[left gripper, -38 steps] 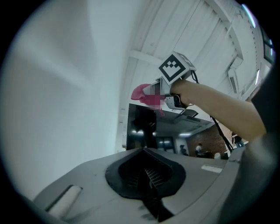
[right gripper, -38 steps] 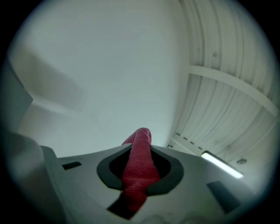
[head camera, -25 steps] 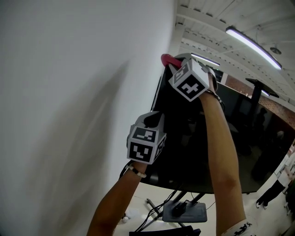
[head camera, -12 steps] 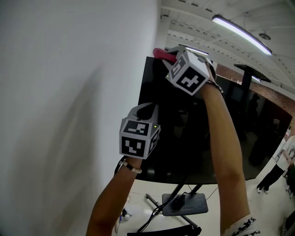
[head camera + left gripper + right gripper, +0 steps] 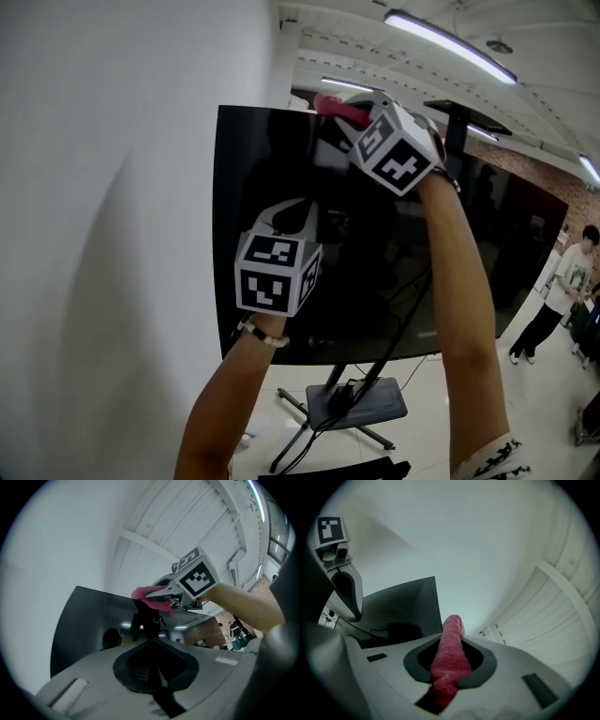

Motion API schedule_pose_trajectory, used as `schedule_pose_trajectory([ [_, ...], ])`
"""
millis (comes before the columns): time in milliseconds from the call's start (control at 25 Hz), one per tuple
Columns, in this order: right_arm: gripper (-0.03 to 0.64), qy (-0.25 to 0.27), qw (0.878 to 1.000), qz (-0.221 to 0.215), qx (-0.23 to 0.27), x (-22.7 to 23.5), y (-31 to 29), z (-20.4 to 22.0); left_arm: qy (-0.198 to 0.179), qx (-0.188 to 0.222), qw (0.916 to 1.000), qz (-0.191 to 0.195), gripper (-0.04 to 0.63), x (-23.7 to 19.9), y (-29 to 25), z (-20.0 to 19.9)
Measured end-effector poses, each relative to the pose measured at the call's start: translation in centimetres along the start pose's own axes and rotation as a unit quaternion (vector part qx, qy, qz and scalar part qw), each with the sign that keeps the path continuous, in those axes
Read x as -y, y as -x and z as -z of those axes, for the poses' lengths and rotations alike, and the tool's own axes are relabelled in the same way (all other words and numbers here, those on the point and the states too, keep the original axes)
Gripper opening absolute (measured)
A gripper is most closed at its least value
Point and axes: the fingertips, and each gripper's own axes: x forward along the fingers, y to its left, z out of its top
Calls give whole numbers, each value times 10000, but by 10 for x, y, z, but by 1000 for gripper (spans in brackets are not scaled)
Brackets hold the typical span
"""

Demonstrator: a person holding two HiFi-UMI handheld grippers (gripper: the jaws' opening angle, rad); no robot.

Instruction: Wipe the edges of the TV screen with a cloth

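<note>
White wall (image 5: 112, 206) fills the head view's left half, with a ceiling strip light (image 5: 450, 42) at 1 o'clock and a person (image 5: 561, 291) standing far off at 3 o'clock. TV screen (image 5: 253, 187) is black, on a floor stand (image 5: 352, 403), seen at an angle, its upper-left corner at about 10 o'clock.

Right gripper (image 5: 452, 637): jaws clamped on a pink cloth (image 5: 447, 667), which is rolled lengthwise and pokes out past the jaw tips. In the head view the cloth sits at 12 o'clock on the TV's top edge, a little right of the upper-left corner. The left gripper view shows it lying over that edge, so it looks to be touching. Right arm is stretched up high.

Left gripper (image 5: 153, 640): jaws closed together, nothing between them. It hangs in front of the screen's middle, at about 7 o'clock from the right gripper. Can't tell if it touches the glass.

Key relation: the top edge's long axis runs 9 to 3 o'clock, and the cloth is on it near the left end.

Judgement:
- Step in hand is wiping the top edge.
- The next stroke should slide along that axis, a short run toward 9 o'clock to the corner or a long run toward 3 o'clock.
- The right gripper is nearer the edge and is the only one with the cloth.
- Risk is the cloth slipping off the thin edge behind the TV.
</note>
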Motion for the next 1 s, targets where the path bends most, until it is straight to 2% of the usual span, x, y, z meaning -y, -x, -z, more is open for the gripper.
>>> schedule_pose_trajectory([
  [280, 71, -78, 9997, 119, -202, 20, 34, 87, 5, -26, 9997, 234, -14, 63, -50, 3],
  [560, 71, -179, 9989, 246, -361, 47, 69, 184, -242, -12, 9988, 421, -13, 137, -104, -10],
  [800, 71, 1, 9987, 213, -472, 62, 96, 257, -310, -14, 9980, 548, -14, 205, -141, -4],
  [1000, 72, 170, 9980, 237, -556, 76, 118, 309, -271, -44, 9984, 501, -14, 246, -162, 3],
])
